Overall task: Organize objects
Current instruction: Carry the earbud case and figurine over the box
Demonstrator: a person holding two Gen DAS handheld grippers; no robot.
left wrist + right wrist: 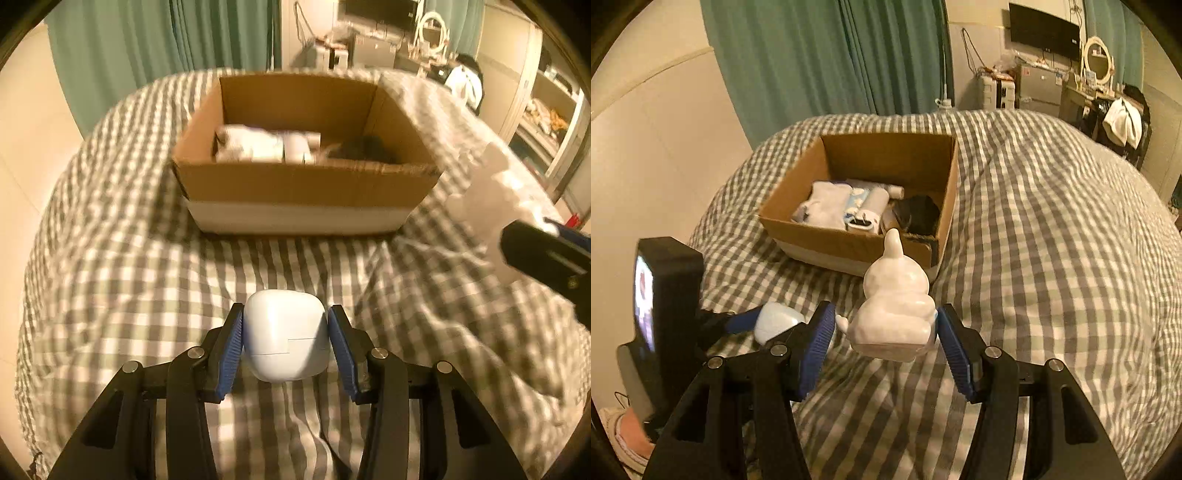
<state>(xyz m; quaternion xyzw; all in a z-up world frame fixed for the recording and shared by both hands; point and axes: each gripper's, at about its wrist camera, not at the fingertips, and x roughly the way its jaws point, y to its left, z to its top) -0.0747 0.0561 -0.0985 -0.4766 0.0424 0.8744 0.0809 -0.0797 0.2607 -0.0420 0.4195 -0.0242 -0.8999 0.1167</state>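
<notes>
White case clamped between left claw pads, above checked bedspread

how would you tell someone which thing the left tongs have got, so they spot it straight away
Start at the checked bed cover, in front of the open cardboard box. The left tongs are shut on a small pale rounded case with a thin seam. It is smooth and plain, unlike the white figurine in the right tongs.

Bed: covered by a grey-and-white checked, wrinkled cover. An open cardboard box rests directly on it.
</notes>
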